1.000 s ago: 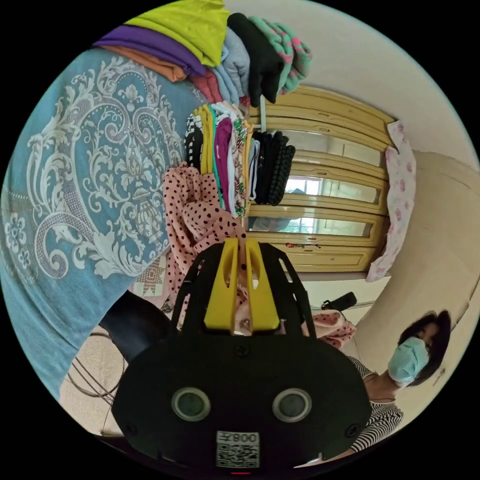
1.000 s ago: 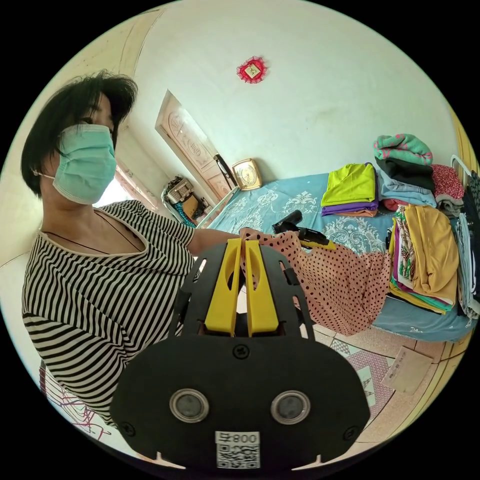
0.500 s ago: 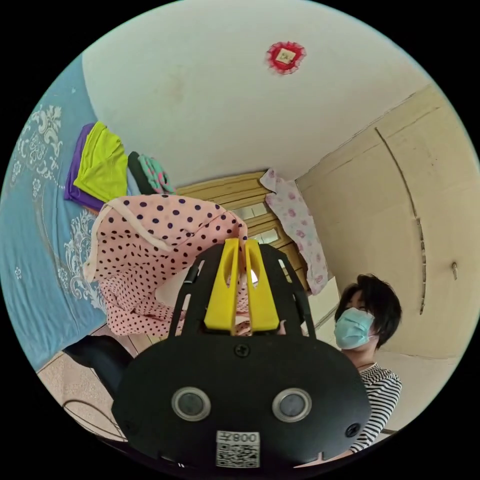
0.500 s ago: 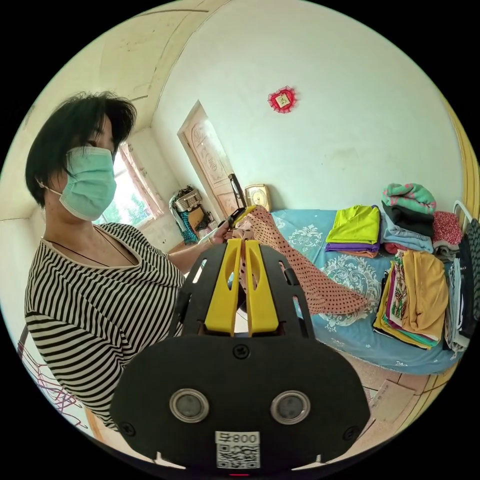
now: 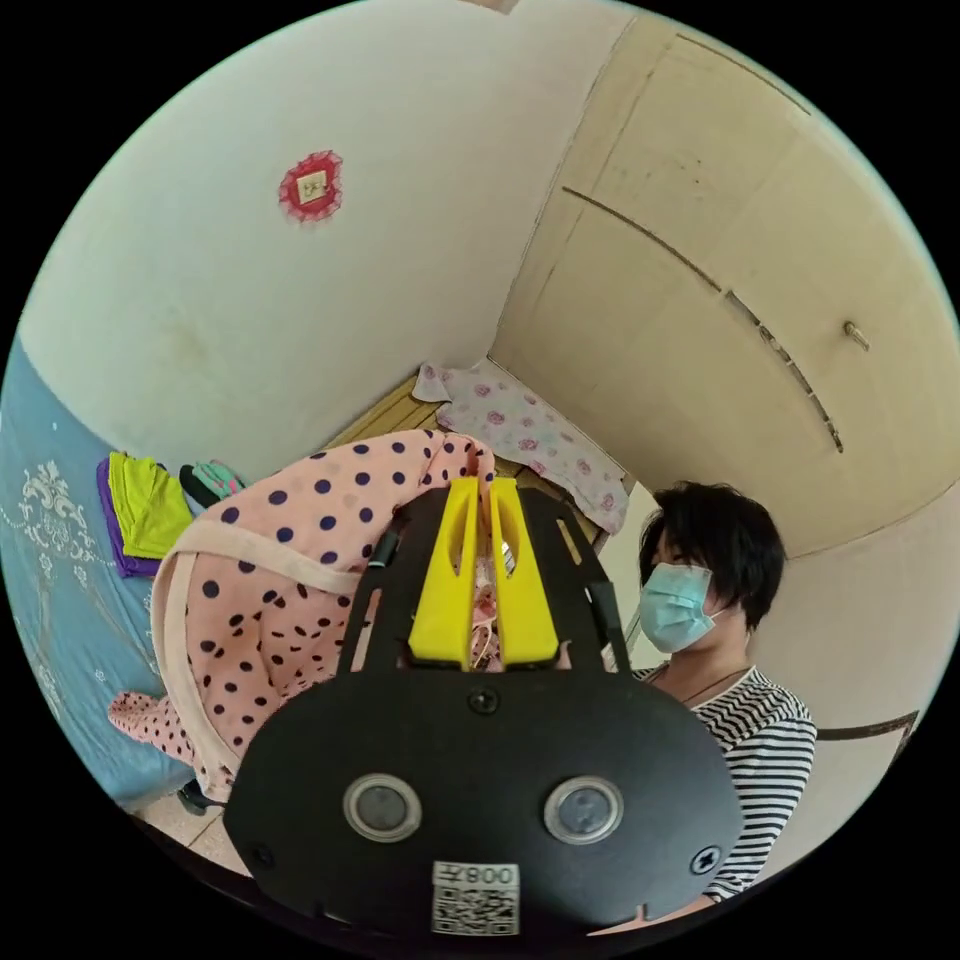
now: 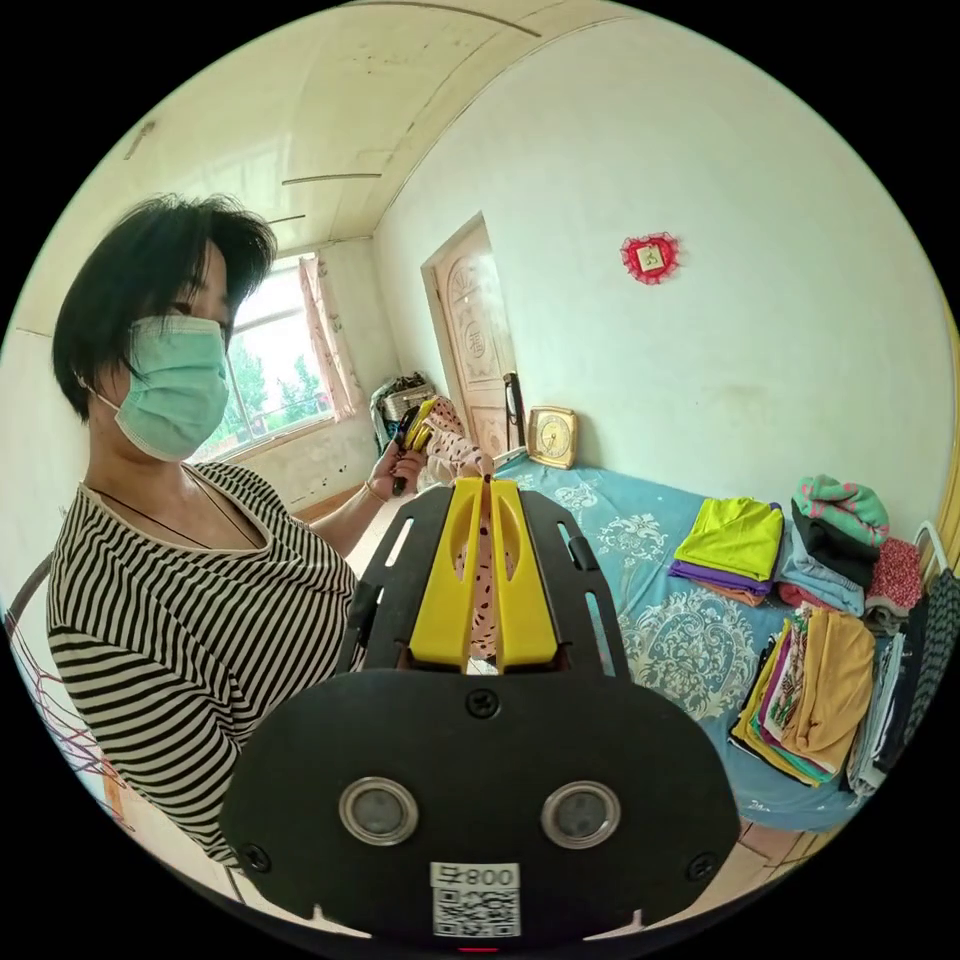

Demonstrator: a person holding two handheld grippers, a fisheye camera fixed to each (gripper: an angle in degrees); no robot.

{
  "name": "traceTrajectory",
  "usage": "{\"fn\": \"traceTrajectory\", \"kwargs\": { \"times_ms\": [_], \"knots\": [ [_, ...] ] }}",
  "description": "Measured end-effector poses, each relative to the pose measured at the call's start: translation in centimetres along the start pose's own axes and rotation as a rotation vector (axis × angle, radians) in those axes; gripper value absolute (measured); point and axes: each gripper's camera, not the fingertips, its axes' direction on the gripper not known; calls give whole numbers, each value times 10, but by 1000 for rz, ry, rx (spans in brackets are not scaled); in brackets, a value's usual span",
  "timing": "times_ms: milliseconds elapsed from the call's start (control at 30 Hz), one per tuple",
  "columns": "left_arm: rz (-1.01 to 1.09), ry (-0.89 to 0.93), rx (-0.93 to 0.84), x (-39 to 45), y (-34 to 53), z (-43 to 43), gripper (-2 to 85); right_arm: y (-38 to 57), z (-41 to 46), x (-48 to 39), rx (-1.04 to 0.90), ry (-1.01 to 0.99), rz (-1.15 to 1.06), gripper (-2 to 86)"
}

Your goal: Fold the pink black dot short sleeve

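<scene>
The pink short sleeve with black dots (image 5: pixel 290 570) hangs in the air, held up high above the blue bed (image 5: pixel 50 590). In the left gripper view my left gripper (image 5: pixel 478 485) is shut on its upper edge, and the cloth drapes down to the left with a pale neckband across it. In the right gripper view my right gripper (image 6: pixel 484 485) is shut on another part of the same garment (image 6: pixel 482 600), pink dotted cloth showing between the yellow jaws. The left gripper (image 6: pixel 415 428) shows further off in the person's hand, with dotted cloth (image 6: pixel 452 448) beside it.
The person in a striped top (image 6: pixel 190 610) stands close. Folded stacks lie on the bed: lime and purple pieces (image 6: pixel 735 540), a mixed pile (image 6: pixel 815 680), rolled knits (image 6: pixel 840 515). A door (image 6: pixel 475 330), a window (image 6: pixel 270 370) and a clock (image 6: pixel 552 436) line the walls. A floral cloth (image 5: pixel 530 430) hangs on a wardrobe.
Both grippers have risen and tilted upward with the garment; it has lifted off the bed edge and now hangs in the air. Both stay shut on it.
</scene>
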Motion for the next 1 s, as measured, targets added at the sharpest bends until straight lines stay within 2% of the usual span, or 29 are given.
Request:
{"fn": "traceTrajectory", "kwargs": {
  "times_ms": [267,567,767,1000],
  "knots": [
    [280,-137,-53,143,20,-99,18,-29,-18,-68,61,11,-130,9],
    [557,-268,-63,267,45,-169,19,-53,-21,-133,163,13,-259,8],
    [710,-334,-49,316,66,-203,19,-68,-12,-178,237,40,-344,7],
    [802,-394,7,325,91,-241,19,-81,27,-217,262,71,-395,6]
  ]
}}
